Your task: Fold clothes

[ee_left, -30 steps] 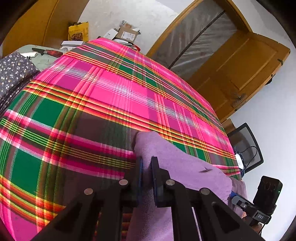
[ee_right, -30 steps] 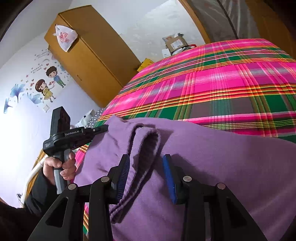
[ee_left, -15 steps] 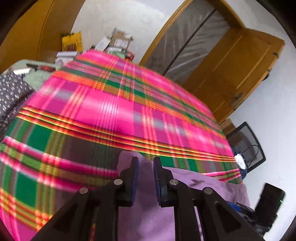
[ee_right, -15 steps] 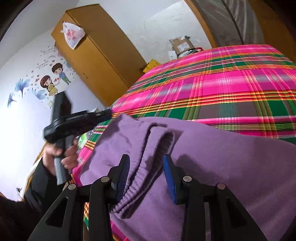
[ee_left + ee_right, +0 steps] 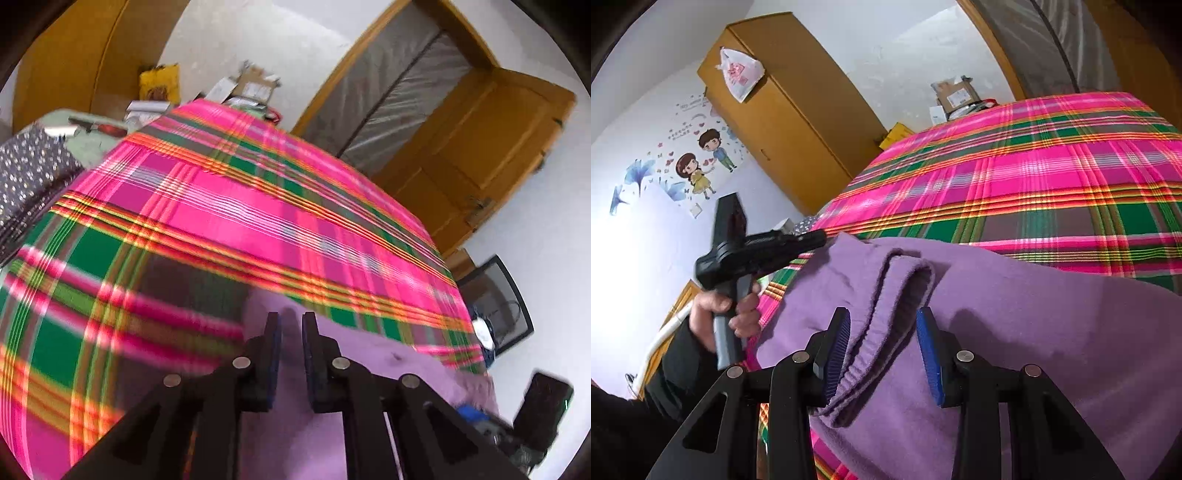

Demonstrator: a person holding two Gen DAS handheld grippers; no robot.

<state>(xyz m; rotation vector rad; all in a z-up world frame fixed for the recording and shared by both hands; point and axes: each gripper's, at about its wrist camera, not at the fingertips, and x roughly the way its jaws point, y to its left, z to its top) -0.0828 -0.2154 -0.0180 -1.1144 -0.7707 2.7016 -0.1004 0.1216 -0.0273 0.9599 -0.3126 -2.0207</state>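
Purple fleece garment (image 5: 1015, 314) lies spread over my pink plaid bedspread (image 5: 1052, 177). My right gripper (image 5: 882, 350) stands open astride its ribbed hem fold, pads clear, while my left gripper (image 5: 291, 354) is closing on a corner, cloth between its jaws

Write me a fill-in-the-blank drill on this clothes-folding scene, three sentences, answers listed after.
1. The garment lying on the bed is ____ in colour.
2. The plaid bedspread under it is mostly ____, crossed by green squares and orange stripes.
3. The right gripper straddles the garment's elastic ____, its blue pads standing apart on either side of it.

Missing words: purple; pink; waistband
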